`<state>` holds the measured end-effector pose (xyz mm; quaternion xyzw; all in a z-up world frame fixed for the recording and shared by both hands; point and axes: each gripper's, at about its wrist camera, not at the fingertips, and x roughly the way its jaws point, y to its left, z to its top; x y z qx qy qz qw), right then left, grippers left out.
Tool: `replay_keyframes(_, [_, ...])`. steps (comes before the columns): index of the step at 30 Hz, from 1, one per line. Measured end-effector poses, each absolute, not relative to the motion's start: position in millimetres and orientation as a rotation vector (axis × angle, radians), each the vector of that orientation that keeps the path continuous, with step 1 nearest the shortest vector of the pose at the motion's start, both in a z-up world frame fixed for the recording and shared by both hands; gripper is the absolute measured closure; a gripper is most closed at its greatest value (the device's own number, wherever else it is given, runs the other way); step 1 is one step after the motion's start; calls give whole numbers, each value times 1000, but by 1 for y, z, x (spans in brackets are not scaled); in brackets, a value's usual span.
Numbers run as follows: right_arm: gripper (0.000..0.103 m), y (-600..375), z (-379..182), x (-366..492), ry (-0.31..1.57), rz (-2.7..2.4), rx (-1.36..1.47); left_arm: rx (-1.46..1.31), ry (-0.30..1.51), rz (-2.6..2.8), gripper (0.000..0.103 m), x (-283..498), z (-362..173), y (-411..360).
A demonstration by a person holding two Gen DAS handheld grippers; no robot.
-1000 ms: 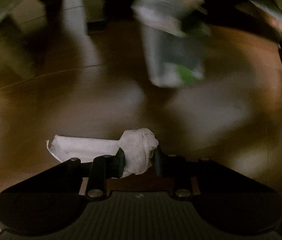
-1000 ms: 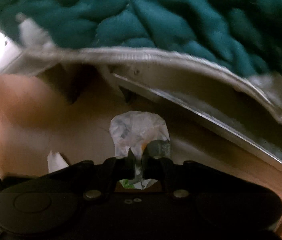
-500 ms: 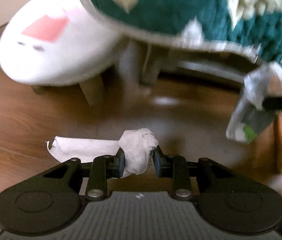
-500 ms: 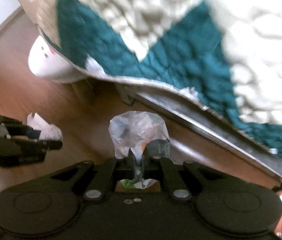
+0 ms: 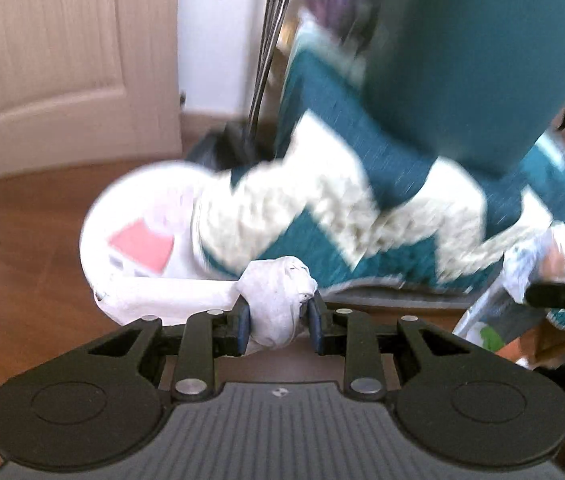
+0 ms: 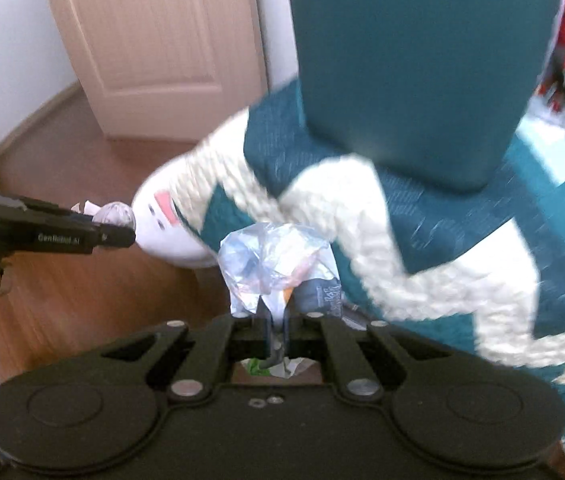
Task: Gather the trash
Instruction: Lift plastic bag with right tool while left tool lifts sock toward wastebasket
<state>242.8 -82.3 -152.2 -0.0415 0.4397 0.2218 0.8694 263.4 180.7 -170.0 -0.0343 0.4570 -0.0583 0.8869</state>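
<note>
Both tongs were clamped on trash: the left tongs [image 5: 278,316] pinched a wadded white tissue [image 5: 276,296], its tail trailing left, and the right tongs [image 6: 276,330] were nearly closed on a crumpled clear plastic wrapper [image 6: 274,264] with unreadable print. Behind, blur smeared a teal-and-cream quilt [image 6: 422,240], which partly hid a white round stool [image 5: 134,248].

1. Both views are bright and evenly lit by soft daylight; no hard shadows or glare.
2. Motion blur smears the teal-and-cream quilt [image 5: 362,216] across the centre and right of both frames.
3. The teal cushion [image 6: 414,60] at top is soft and out of focus.
4. Fisheye bending curves the door [image 5: 62,60] at upper left; the corners go dark.
</note>
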Motion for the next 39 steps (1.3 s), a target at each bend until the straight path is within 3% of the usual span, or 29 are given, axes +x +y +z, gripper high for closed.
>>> replay_keyframes(20, [97,-149,46,177,558,432,-71,-50,584,-230,75,220,48,87])
replay_keyframes(30, [97,-173,111,186,395,400,-71,-129,470,-295,75,235,134,48])
replay_keyframes(39, [97,-194,145,229,329,350,-50,-155,452,-345,75,280,178,11])
